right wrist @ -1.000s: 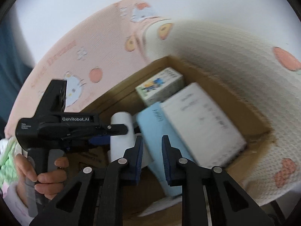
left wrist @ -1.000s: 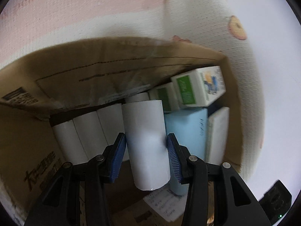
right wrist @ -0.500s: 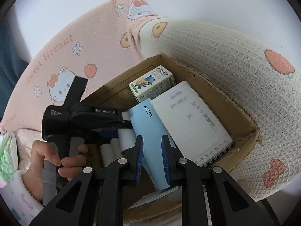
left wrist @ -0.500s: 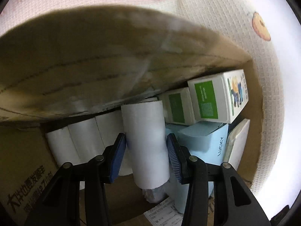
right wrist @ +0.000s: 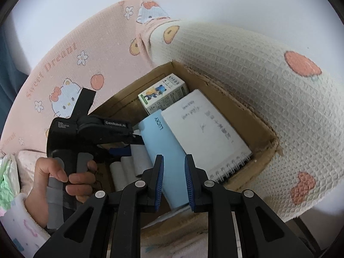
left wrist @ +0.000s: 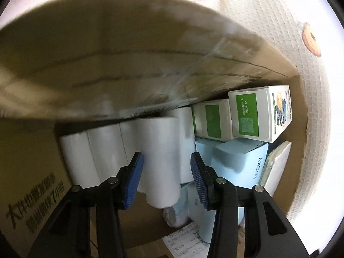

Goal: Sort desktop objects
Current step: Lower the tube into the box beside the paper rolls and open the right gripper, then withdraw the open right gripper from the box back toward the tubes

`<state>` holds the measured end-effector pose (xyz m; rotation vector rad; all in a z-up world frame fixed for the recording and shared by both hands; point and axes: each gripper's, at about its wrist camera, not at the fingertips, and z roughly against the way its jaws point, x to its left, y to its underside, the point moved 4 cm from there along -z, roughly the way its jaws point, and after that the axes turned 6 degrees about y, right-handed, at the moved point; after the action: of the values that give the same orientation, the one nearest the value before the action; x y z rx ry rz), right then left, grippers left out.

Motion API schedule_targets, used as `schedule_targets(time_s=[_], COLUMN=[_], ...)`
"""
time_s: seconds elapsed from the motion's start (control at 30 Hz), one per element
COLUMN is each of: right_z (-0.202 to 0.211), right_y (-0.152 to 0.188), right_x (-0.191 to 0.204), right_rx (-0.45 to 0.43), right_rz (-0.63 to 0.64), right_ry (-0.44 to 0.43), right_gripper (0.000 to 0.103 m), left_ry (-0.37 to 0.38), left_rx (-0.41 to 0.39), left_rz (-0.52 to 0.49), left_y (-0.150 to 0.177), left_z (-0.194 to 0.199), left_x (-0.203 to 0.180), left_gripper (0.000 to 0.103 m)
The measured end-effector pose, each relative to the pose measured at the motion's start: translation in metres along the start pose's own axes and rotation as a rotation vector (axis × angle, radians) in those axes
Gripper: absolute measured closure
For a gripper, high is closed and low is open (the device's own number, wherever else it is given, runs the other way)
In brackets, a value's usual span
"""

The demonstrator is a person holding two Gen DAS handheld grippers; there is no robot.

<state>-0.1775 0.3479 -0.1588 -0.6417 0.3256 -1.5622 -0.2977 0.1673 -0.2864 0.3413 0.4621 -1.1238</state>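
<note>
1. Where the left wrist view begins, the left tongs (left wrist: 165, 172) pinch a white paper roll (left wrist: 160, 159) between their blue pads, holding it upright inside the cardboard box (left wrist: 30, 193).
2. Just behind that roll, a row of other white rolls (left wrist: 90, 154) stands against the box's left and far walls, under a drooping cardboard flap (left wrist: 107, 64).
3. To the right of the held roll lies a light blue box (left wrist: 243, 167) printed with "LUCKY", and beside it the edge of a white notebook (left wrist: 277, 167) leans on the right wall.
4. Farther back, two white cartons with green labels (left wrist: 255, 114) rest on top of the blue box.
5. Seen from the right wrist, the right tongs (right wrist: 173, 182) hover above the box's near edge, their pads drawn close together with a narrow gap and nothing between them.
6. Below them, the blue box (right wrist: 163, 150) and the spiral-bound notebook (right wrist: 204, 135) lie side by side, with a cartoon-printed carton (right wrist: 163, 96) at the far corner.
7. On the left of that view, a hand (right wrist: 64, 176) grips the handle of the left tool, which reaches into the box.
8. Beyond, a pink cartoon blanket (right wrist: 64, 68) and a cream waffle blanket (right wrist: 247, 68) surround the box.
</note>
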Motion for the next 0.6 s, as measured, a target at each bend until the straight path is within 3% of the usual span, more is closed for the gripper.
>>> schedule_targets(time_s=[0.17, 0.23, 0.47, 0.6], right_z=[0.011, 0.017, 0.021, 0.019], right_y=[0.000, -0.001, -0.001, 0.001], right_x=[0.005, 0.009, 0.015, 0.016], right_rx=[-0.021, -0.036, -0.048, -0.042], right_rz=[0.009, 0.017, 0.047, 0.051], right_ry=[0.004, -0.001, -0.003, 0.010], right_gripper=[0.086, 0.086, 0.086, 0.086], left_ry=[-0.023, -0.047, -0.038, 0.004], left_rx=[0.006, -0.003, -0.006, 0.030], left_rz=[0.011, 0.016, 0.021, 0.030], left_y=[0.001, 0.001, -0.001, 0.001], left_z=[-0.003, -0.003, -0.002, 0.005], left_x=[0.003, 0.007, 0.012, 0.008], left_gripper=[0.056, 0.066, 0.066, 0.062])
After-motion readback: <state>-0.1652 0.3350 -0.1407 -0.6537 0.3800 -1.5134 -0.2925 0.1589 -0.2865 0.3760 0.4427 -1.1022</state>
